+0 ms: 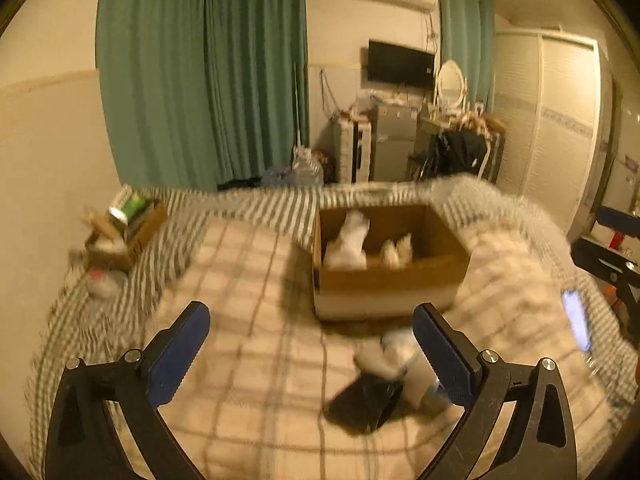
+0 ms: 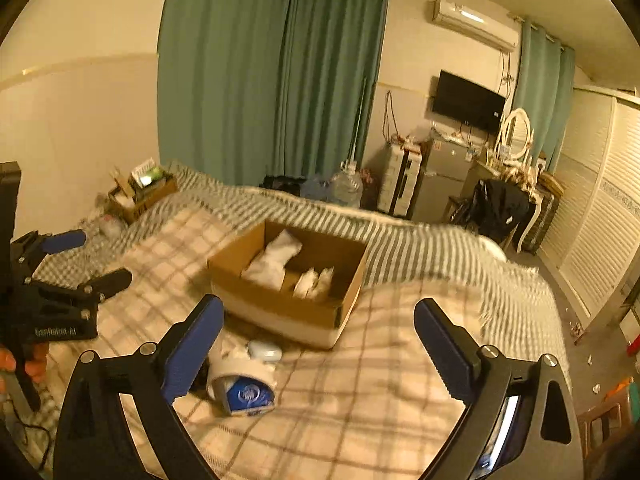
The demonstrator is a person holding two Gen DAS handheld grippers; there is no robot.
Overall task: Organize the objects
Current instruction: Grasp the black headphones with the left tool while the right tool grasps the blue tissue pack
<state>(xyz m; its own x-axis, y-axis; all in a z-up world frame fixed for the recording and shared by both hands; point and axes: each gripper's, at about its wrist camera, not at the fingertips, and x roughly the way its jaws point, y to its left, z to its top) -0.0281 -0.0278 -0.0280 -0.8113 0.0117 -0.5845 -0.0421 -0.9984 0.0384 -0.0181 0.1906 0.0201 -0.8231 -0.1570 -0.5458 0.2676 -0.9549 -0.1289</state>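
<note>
The left gripper [image 1: 312, 354] has its jaws wide apart with nothing between them; the right gripper [image 2: 318, 346] likewise stands spread and empty. Both hang over the bed [image 2: 360, 420] with its checked cover. Near the right gripper's left finger lie a white cup with a blue print [image 2: 242, 386] and a small pale case [image 2: 264, 350], with what seems a black pouch [image 1: 366, 400] beside them, blurred. Farther off sits an open cardboard box [image 2: 280, 304] holding white bundles [image 2: 274, 260]. At the far left is a smaller cluttered box [image 2: 140, 192].
</note>
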